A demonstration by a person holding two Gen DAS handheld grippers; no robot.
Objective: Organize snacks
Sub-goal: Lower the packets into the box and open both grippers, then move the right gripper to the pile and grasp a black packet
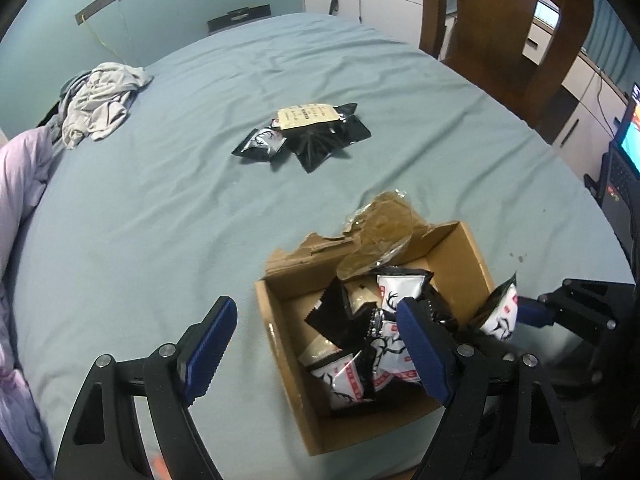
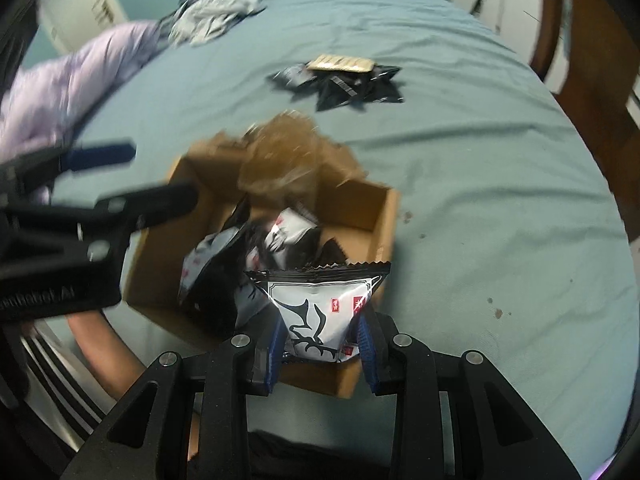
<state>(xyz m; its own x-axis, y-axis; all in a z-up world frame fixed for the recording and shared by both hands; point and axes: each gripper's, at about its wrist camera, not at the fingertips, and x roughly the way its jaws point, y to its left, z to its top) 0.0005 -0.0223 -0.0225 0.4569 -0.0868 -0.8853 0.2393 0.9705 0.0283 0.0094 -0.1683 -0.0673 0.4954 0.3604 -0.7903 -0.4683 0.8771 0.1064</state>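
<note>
An open cardboard box (image 1: 280,344) (image 2: 384,224) sits near me on the blue-grey sheet and holds several black-and-white snack packets (image 1: 360,360) (image 2: 280,236). My right gripper (image 2: 320,344) is shut on one black-and-white snack packet (image 2: 320,312) over the box's near right edge; it also shows at the right of the left wrist view (image 1: 500,312). My left gripper (image 1: 316,344) is open and empty, its right finger over the box. A small pile of loose packets (image 1: 308,136) (image 2: 344,80) lies farther out on the sheet.
A torn flap and clear plastic (image 1: 384,224) stick up at the box's far side. Crumpled grey clothes (image 1: 100,104) and a lilac quilt (image 1: 20,184) lie at the left. A wooden chair (image 1: 512,36) stands at the far right.
</note>
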